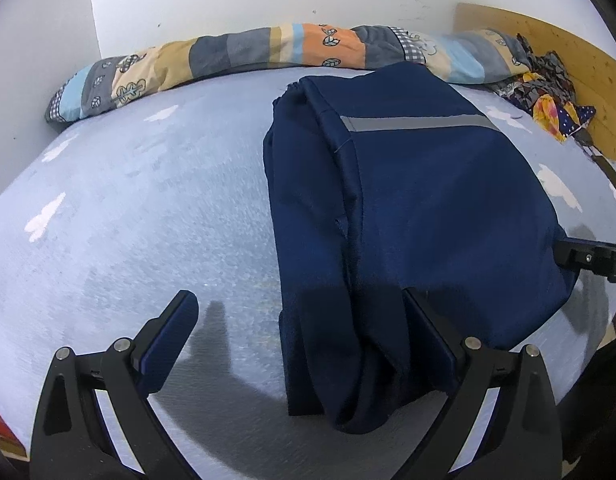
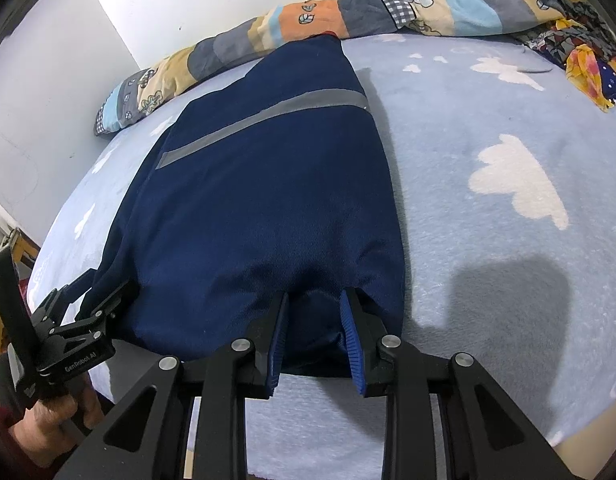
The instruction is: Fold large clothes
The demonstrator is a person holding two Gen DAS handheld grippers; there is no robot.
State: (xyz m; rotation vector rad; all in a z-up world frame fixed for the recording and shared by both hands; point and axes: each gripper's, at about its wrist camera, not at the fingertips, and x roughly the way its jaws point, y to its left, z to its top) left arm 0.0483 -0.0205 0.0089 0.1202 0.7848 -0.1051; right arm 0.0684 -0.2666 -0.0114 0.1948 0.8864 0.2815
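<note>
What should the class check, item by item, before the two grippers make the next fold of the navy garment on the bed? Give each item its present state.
1. Right gripper has the near hem of the navy garment between its fingers: ok, though a firm pinch cannot be told.
2. Left gripper holds cloth: not ok; it is wide open, one finger over the bedsheet.
3. Garment lies flat: not ok; its left edge is bunched in folds.
4. Grey reflective stripe lies smooth: ok.
5. Far end is free of the patchwork quilt: cannot tell.
</note>
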